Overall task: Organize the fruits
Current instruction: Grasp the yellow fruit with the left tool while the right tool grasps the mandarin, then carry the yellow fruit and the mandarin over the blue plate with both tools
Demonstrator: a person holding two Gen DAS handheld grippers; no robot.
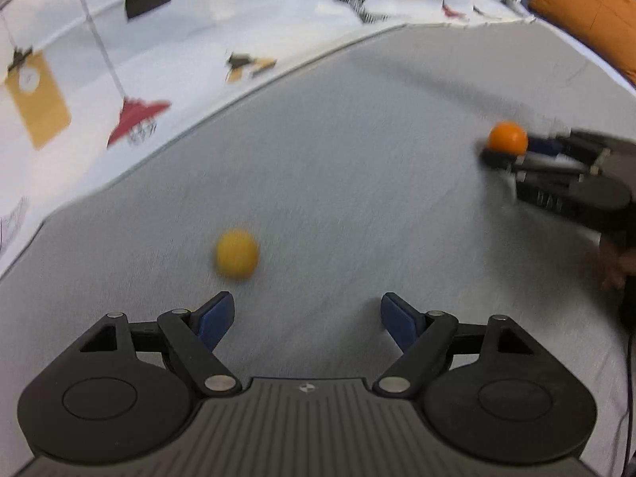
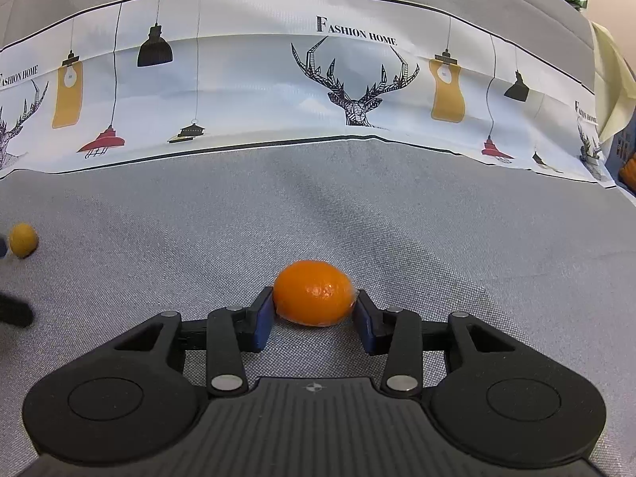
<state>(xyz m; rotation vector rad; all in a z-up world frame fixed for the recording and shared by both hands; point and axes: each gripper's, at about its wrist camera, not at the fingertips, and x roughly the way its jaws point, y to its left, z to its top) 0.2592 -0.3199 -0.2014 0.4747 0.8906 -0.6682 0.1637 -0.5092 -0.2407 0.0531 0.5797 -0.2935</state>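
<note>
An orange fruit (image 2: 314, 293) lies on the grey cloth, and my right gripper (image 2: 314, 312) is shut on it, a blue pad pressed to each side. The left wrist view shows the same orange fruit (image 1: 508, 138) at the tip of the right gripper (image 1: 501, 150) at the far right. A smaller yellow fruit (image 1: 237, 253) rests on the cloth just ahead of my left gripper (image 1: 306, 314), slightly left of its left finger. That gripper is open with nothing between its pads. The yellow fruit (image 2: 23, 239) also shows at the left edge of the right wrist view.
A white printed cloth (image 2: 246, 91) with lamps and deer heads runs along the far side of the grey cloth (image 2: 437, 230). An orange cushion (image 1: 588, 12) lies at the far right corner. A hand (image 1: 616, 266) holds the right gripper. A dark cable (image 1: 630, 377) trails at the right edge.
</note>
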